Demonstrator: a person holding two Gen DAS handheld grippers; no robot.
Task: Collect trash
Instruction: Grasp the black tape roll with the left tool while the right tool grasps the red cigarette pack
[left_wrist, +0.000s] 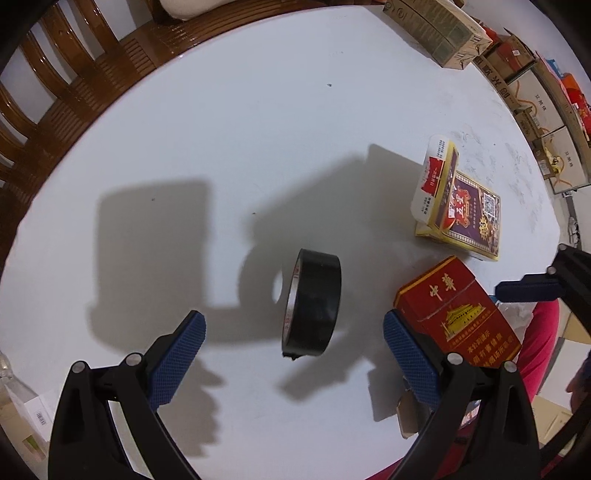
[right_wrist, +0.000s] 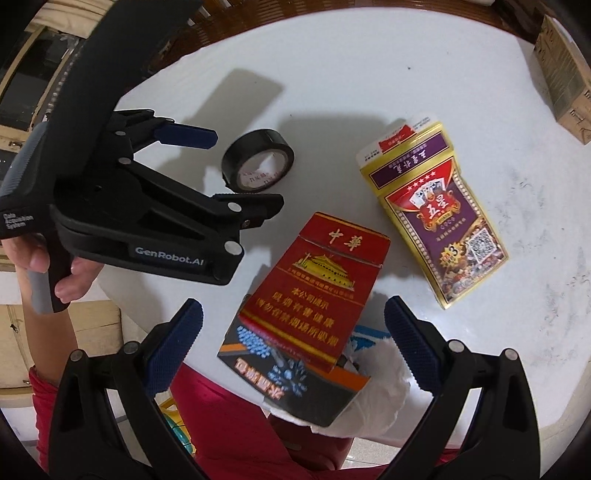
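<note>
A black tape roll (left_wrist: 313, 305) stands on edge on the white round table (left_wrist: 236, 147), between the open jaws of my left gripper (left_wrist: 293, 354); it also shows in the right wrist view (right_wrist: 258, 160). A red cigarette pack (left_wrist: 460, 314) lies beside the left gripper's right finger and sits between the open jaws of my right gripper (right_wrist: 293, 345), resting on a dark carton flap (right_wrist: 295, 384) and crumpled white tissue (right_wrist: 380, 391) at the table's near edge. A purple-and-gold playing-card box (right_wrist: 436, 206) lies further right. Both grippers are empty.
Wooden chairs (left_wrist: 74, 85) stand beyond the table's far left. A cardboard box (left_wrist: 439, 29) sits at the far table edge, with stacked cartons (left_wrist: 535, 96) behind. The left gripper (right_wrist: 184, 184) and the hand holding it fill the right wrist view's left side.
</note>
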